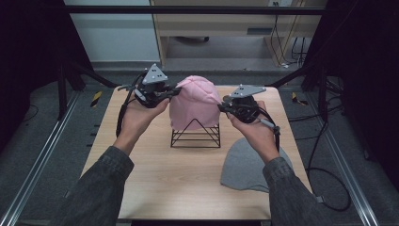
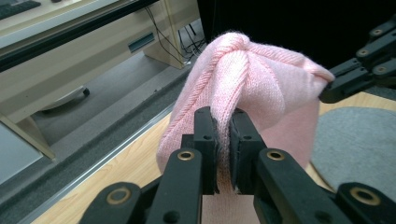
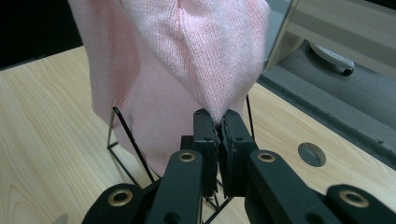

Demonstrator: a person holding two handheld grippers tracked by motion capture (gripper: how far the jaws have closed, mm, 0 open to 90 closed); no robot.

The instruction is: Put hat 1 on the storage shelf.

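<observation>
High view: left gripper (image 1: 175, 91) and right gripper (image 1: 221, 106) each pinch the pink beanie (image 1: 195, 101) from opposite sides.

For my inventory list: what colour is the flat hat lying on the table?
Grey; the flat hat shows best in the high view.

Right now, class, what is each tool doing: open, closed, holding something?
Left tool: closed, pinching a fold of the pink hat.
Right tool: closed, pinching the same pink hat's other side.
</observation>
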